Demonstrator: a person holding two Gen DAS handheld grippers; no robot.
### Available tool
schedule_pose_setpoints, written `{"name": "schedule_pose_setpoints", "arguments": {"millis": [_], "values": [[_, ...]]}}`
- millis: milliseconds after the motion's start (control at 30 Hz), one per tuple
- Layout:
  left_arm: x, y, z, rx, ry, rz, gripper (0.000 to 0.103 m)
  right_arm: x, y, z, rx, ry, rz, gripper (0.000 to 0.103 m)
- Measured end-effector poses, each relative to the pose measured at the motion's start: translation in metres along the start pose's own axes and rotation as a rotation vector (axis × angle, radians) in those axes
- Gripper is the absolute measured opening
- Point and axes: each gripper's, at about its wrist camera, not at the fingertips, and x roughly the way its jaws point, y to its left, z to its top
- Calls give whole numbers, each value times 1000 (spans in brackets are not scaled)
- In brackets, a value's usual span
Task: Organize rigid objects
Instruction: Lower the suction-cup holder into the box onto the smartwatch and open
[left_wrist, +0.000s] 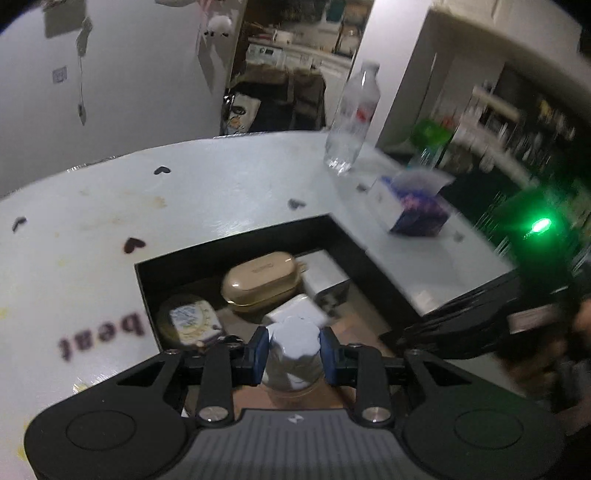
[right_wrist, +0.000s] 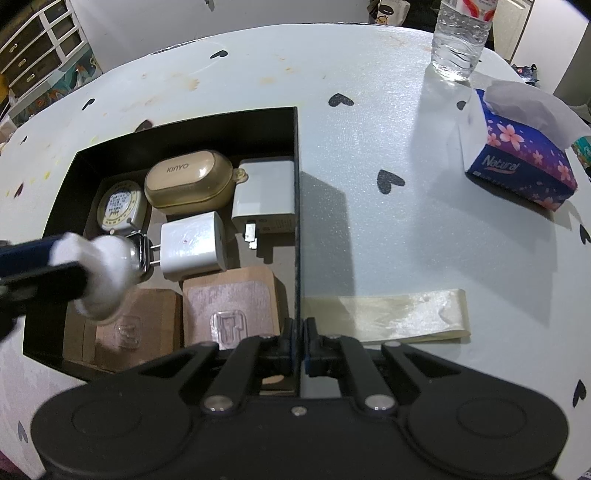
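A black box (right_wrist: 297, 155) sits on the white table and holds a beige KINYO case (right_wrist: 188, 182), a round tape measure (right_wrist: 120, 206), two white chargers (right_wrist: 194, 245) (right_wrist: 264, 195) and two brown cards (right_wrist: 231, 306). My left gripper (left_wrist: 294, 354) is shut on a small white-capped bottle (left_wrist: 293, 345) and holds it above the box's near left part; the bottle also shows in the right wrist view (right_wrist: 107, 273). My right gripper (right_wrist: 298, 343) is shut on the box's right wall near its front corner.
A clear water bottle (right_wrist: 460, 37) stands at the table's far right. A blue tissue box (right_wrist: 521, 162) lies to the right. A strip of pale tape (right_wrist: 388, 314) is stuck on the table beside the box. The table's edge curves around.
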Motion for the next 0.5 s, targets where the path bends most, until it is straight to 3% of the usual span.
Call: {"name": "schedule_pose_setpoints", "arguments": {"millis": [200,500], "values": [[20,7,9,92,21,112,31,0,0,0,2,0,1,5],[34,21,9,46,33,90,33,0,0,0,1,0,1,5]]}}
